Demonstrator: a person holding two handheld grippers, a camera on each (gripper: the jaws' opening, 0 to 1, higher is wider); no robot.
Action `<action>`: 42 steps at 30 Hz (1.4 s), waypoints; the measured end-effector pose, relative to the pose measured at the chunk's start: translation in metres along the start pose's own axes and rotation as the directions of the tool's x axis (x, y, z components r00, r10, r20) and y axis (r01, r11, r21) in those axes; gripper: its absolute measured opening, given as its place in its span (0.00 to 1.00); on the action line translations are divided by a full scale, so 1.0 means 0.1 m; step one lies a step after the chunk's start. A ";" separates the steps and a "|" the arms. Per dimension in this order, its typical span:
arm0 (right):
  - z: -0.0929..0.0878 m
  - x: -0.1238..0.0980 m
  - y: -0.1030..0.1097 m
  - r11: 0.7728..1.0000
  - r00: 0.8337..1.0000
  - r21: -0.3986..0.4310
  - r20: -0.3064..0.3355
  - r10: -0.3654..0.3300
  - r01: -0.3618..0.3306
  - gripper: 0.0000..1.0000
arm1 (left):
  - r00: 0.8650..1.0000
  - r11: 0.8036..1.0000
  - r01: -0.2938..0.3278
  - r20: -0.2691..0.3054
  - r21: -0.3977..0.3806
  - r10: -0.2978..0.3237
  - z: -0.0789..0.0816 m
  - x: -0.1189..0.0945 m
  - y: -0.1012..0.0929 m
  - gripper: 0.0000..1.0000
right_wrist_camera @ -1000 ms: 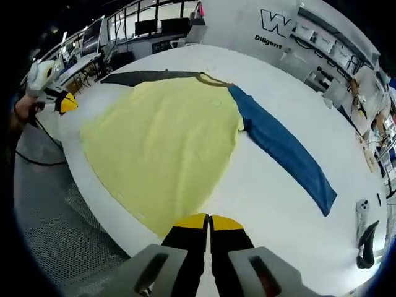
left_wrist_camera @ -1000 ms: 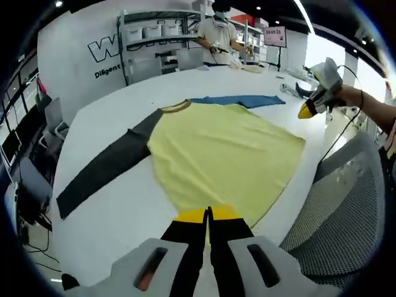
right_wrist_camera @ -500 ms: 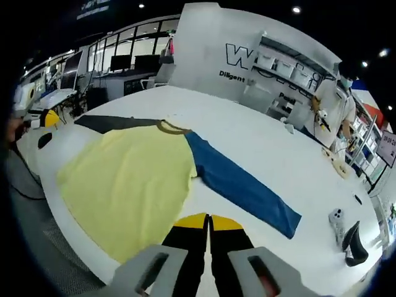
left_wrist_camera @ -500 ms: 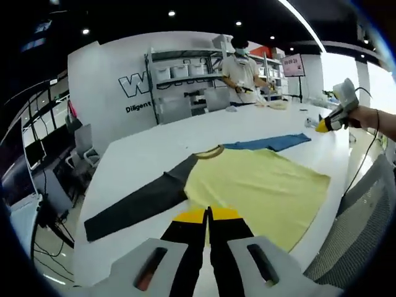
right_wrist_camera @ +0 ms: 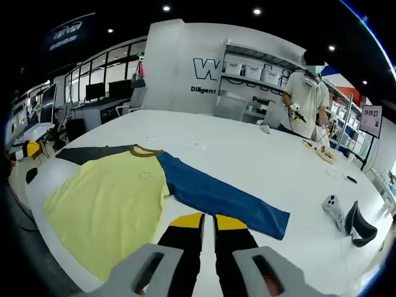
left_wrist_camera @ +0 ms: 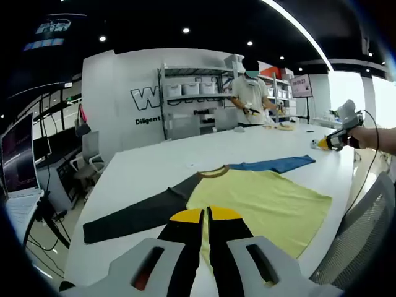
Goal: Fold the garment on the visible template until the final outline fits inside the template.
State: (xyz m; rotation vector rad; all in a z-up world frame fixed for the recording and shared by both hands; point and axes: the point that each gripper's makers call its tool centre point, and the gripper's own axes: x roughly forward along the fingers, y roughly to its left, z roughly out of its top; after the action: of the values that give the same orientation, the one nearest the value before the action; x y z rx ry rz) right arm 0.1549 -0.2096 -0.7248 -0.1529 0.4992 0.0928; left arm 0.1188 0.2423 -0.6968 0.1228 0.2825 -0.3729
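Left gripper [left_wrist_camera: 206, 213], black jaws with yellow tips: jaws pressed together, clenched on nothing, held above the near hem of the garment without touching it. Right gripper [right_wrist_camera: 207, 219], same build: jaws nearly together with a thin gap, nothing between them, hanging over bare table just off the blue sleeve.

Long-sleeved shirt with pale yellow body [left_wrist_camera: 263, 201] lies spread flat on the large white table [left_wrist_camera: 154, 173], brown collar away from the person. Dark grey sleeve [left_wrist_camera: 133, 213] stretches out to the left in the left gripper view; blue sleeve [right_wrist_camera: 219, 198] runs out to the right in the right gripper view. Nothing folded yet.

Far right of the left gripper view: the person's hand [left_wrist_camera: 365, 136] holds the other gripper out over the table edge, well apart from the shirt. Grey mesh chair [left_wrist_camera: 359, 241] beside the table.

Across the table, a second person in a white shirt [right_wrist_camera: 306, 99] stands before metal shelving [left_wrist_camera: 198, 99]. Small white handheld device [right_wrist_camera: 334, 209] and a black object [right_wrist_camera: 360, 226] lie near the right edge
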 end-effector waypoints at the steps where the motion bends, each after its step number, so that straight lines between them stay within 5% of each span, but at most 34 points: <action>1: 0.01 0.03 -0.04 1.000 1.000 0.000 0.006 -0.011 0.011 0.08 | 1.000 1.000 0.009 -0.016 -0.014 -0.009 -0.03 0.01 -0.02 0.02; 10: 0.12 0.17 -0.27 0.999 0.996 0.005 0.079 -0.040 0.040 0.26 | 0.999 0.999 0.028 -0.032 -0.018 -0.028 -0.11 0.02 -0.08 0.05; 18: 0.08 0.35 -0.52 0.996 0.995 -0.028 0.064 -0.078 0.080 0.38 | 0.998 0.999 0.046 -0.034 -0.013 -0.047 -0.13 0.01 -0.15 0.09; 27: -0.17 0.66 -0.81 0.995 0.996 0.061 -0.023 -0.083 0.084 0.41 | 0.996 0.998 0.061 -0.062 -0.029 -0.063 -0.18 0.00 -0.21 0.13; 40: -0.41 0.89 -1.34 0.984 0.989 0.109 -0.061 -0.137 0.143 0.42 | 0.991 0.994 0.098 -0.082 -0.049 -0.102 -0.23 -0.06 -0.36 0.13; 42: -0.53 0.89 -1.37 0.976 0.981 0.148 -0.133 -0.138 0.158 0.43 | 0.990 0.994 0.093 -0.104 -0.053 -0.098 -0.26 -0.08 -0.36 0.13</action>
State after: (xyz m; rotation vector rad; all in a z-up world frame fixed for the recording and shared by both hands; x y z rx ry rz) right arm 0.2254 -0.3487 -0.7971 -0.0400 0.6135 -0.1030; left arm 0.0919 0.2157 -0.7222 0.0819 0.4033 -0.4547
